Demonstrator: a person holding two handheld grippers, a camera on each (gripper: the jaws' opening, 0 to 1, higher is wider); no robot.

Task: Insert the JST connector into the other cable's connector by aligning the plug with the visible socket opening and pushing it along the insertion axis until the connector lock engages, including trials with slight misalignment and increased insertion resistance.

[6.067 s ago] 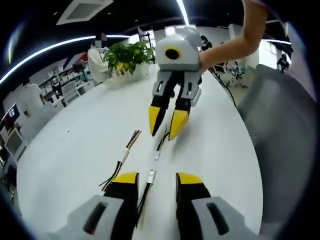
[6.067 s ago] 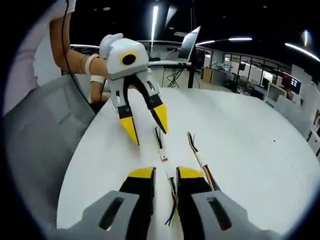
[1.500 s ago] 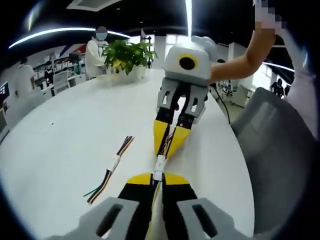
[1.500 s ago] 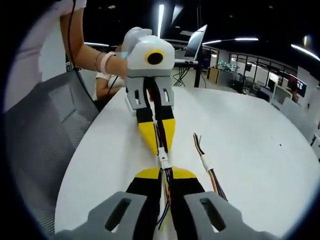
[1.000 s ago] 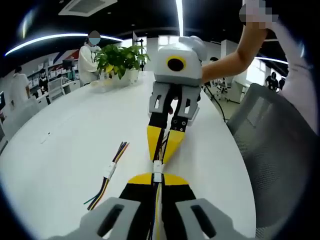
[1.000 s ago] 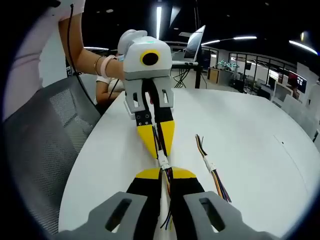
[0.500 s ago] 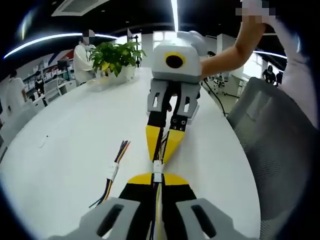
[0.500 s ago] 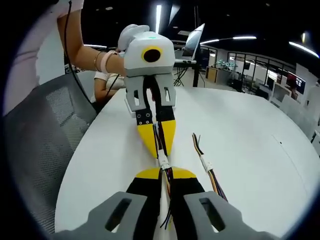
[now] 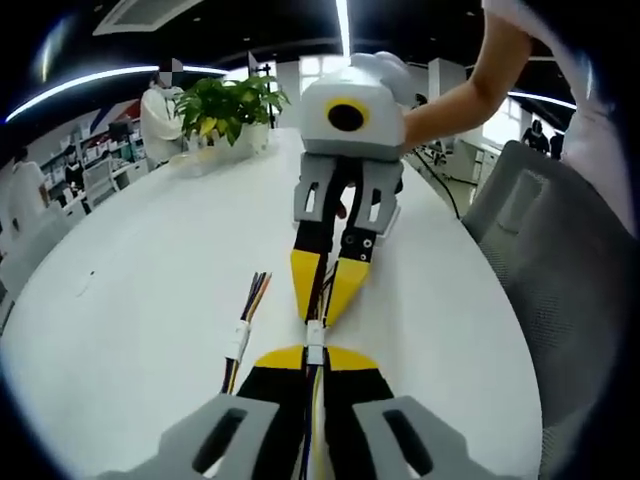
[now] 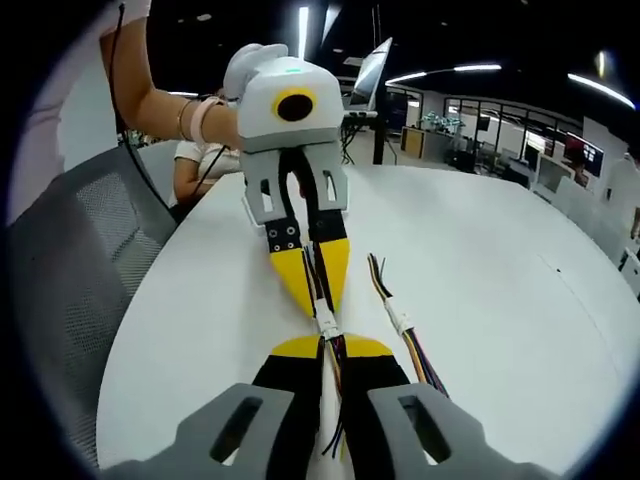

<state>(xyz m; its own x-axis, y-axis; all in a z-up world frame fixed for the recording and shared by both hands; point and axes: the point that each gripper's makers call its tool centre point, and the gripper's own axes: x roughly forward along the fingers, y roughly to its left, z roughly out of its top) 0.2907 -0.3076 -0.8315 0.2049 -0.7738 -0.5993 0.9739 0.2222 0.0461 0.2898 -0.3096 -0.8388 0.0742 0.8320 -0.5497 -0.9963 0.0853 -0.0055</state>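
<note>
- Both grippers meet tip to tip above the white table (image 9: 130, 300), each one clamping its own cable just behind the connector. I read the short grip as a way to stop the thin wires from buckling under push.
- Left gripper (image 9: 314, 358): jaws narrow, closed on a cable whose wires run back between them. In the right gripper view the same gripper (image 10: 313, 279) comes in from the far side, jaws likewise pinched on wires.
- Right gripper (image 10: 328, 347): jaws narrow, closed on the other cable. In the left gripper view it (image 9: 325, 288) points straight back at the camera.
- The white connector (image 9: 314, 331) sits in the small gap between the two sets of yellow tips, (image 10: 326, 324) in the right gripper view. The two halves look butted or joined in one line; whether the lock has caught I cannot tell.
- The grippers face each other in line, which suits a push along the insertion axis.
- A spare cable (image 9: 243, 335) lies flat on the table beside the grippers, untouched, (image 10: 398, 322) in the right gripper view.
- Against 6.1 s ago: jaws were then open and apart, both cables lying on the table. Against 0.5 s ago: the hold is unchanged.
</note>
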